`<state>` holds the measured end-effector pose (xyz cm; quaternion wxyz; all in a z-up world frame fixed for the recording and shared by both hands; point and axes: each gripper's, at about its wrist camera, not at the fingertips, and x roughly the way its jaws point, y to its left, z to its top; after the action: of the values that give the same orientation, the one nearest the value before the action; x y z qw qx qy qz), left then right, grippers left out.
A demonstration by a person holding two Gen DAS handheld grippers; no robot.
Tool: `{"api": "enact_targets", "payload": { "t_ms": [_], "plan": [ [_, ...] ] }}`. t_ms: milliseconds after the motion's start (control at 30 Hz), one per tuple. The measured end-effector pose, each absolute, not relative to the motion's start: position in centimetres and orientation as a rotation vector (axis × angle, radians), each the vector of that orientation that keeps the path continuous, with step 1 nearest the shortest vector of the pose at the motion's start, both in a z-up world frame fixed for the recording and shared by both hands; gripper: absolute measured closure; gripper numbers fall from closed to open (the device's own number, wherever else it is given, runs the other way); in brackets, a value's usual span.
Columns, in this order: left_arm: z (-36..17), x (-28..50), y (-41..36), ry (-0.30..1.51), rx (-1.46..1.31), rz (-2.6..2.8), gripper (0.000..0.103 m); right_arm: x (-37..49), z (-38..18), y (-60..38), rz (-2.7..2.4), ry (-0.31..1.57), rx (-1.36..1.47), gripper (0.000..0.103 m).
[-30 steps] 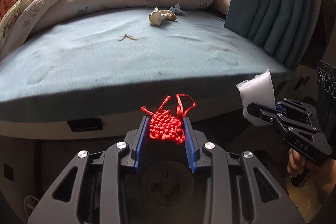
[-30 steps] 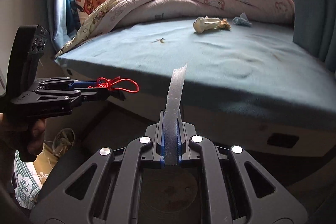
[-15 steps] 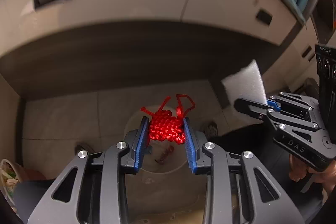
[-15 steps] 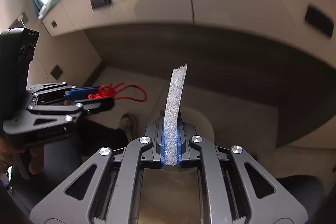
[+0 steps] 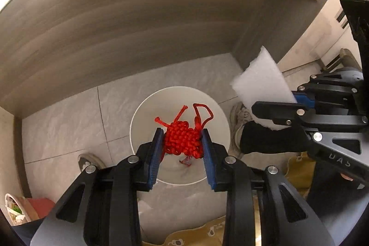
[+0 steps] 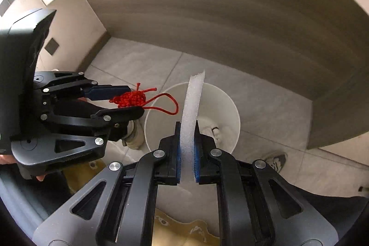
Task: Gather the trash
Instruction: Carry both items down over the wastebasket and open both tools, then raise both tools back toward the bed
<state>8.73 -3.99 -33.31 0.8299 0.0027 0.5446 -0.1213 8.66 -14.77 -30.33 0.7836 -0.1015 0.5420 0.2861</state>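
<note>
Our left tool [image 5: 183, 142] is clamped on a red knotted cord ornament [image 5: 182, 140], held above the round white plastic bin [image 5: 138, 114] on the tiled floor [image 5: 69, 121]. Our right tool [image 6: 187, 149] is pinched tight on a thin white foam strip [image 6: 192, 107] over the same bin.

Each handheld black two-finger gripper, the left gripper [image 5: 183, 142] and the right gripper [image 6: 186, 149], has angular linkage arms with triangular cut-outs, round silver screws at the pivots and ribbed blue pads on its fingers. One linkage arm bears pale embossed letters. The person wears dark trousers [image 5: 272, 140] and worn grey trainers [image 6: 275, 159].
</note>
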Motion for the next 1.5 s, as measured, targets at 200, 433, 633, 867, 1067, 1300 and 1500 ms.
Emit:
{"api": "enact_targets", "payload": {
  "t_ms": [200,433,633,867,1067,1300,1500],
  "plan": [
    [-34.3,9.5,-3.6,1.189,-0.012,-0.261,0.071,9.5,-31.1,-14.0,0.619,1.180,-0.224,0.095],
    [-34.8,9.8,-3.9,1.198,0.019,-0.269,0.067,10.2,-31.6,-15.2,0.634,1.190,-0.202,0.095],
    [-34.5,9.1,-4.4,1.190,0.010,-0.239,0.040,10.3,-31.8,-15.3,0.646,1.200,-0.211,0.095],
    [-33.6,9.4,-2.5,1.195,-0.009,-0.146,0.006,10.6,-32.0,-15.1,0.646,1.211,-0.210,0.095],
    [-31.6,9.0,0.6,1.145,-0.100,-0.085,0.006,10.1,-32.6,-14.2,0.674,1.243,-0.261,0.095],
    [-30.6,8.5,2.5,1.101,-0.140,-0.043,0.006,9.5,-33.4,-13.0,0.659,1.261,-0.290,0.051],
    [-29.9,7.9,3.1,1.069,-0.158,-0.043,0.006,9.3,-32.8,-13.5,0.609,1.212,-0.278,0.007]
  ]
}}
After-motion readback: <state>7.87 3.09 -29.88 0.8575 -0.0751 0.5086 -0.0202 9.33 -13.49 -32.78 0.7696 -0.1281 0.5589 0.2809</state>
